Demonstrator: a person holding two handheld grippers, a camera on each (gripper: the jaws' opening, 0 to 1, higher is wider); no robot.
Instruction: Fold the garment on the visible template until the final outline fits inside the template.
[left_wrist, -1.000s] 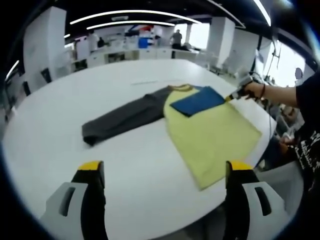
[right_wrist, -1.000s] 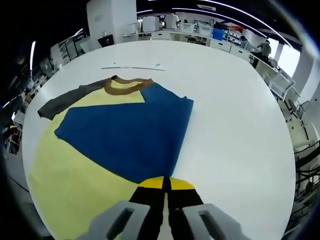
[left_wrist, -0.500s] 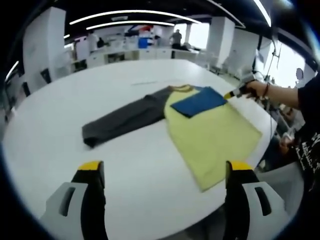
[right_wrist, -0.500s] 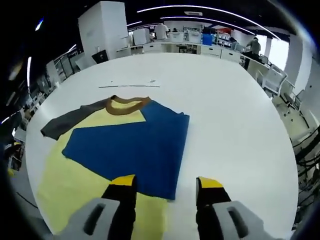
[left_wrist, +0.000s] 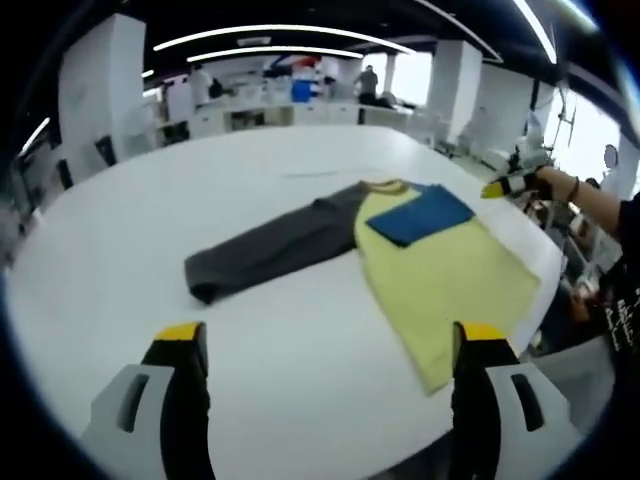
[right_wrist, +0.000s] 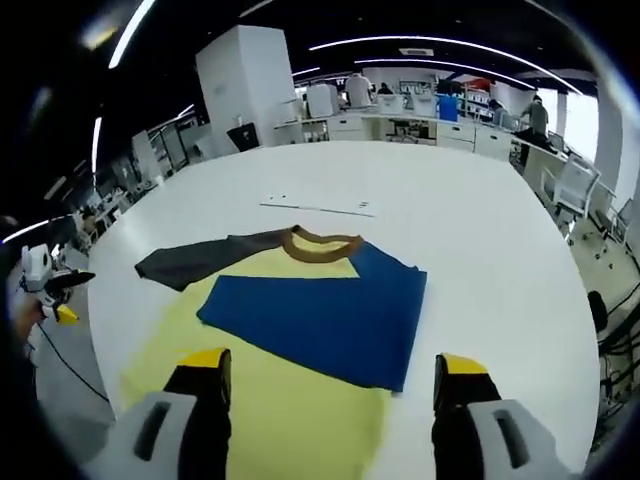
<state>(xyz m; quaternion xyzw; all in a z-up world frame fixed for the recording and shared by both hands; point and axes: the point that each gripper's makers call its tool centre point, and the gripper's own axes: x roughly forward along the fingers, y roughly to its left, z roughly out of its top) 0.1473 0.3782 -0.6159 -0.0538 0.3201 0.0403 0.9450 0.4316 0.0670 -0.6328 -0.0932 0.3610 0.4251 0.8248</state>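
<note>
I'm holding my left gripper (left_wrist: 320, 345) w/ jaws spread wide, nothing in them, hanging back over the near part of the white table (left_wrist: 120, 250); my right gripper (right_wrist: 335, 385) is likewise spread and carrying nothing, sitting just above the shirt's (right_wrist: 300, 400) yellow body. The blue sleeve (right_wrist: 320, 310) is lying folded in across the chest, right ahead of the right jaws. The gray sleeve (left_wrist: 270, 245) is still sticking out unfolded, its long axis running ahead and to the left of my left gripper, cuff end nearest me, shoulder end farther off by the brown collar (right_wrist: 318, 240). I'm judging the left gripper is the nearer one for that sleeve: it's lying ahead of the left jaws but well apart, whereas from the right gripper it's off to the far left past the blue fold. Can't make out a template outline on the table from here. Faint thin line (right_wrist: 315, 207) is showing beyond the collar. Surface is smooth, white, rounded at the edge. Rm is an open office, w/ ceiling strip lights, desks and people at the back.
</note>
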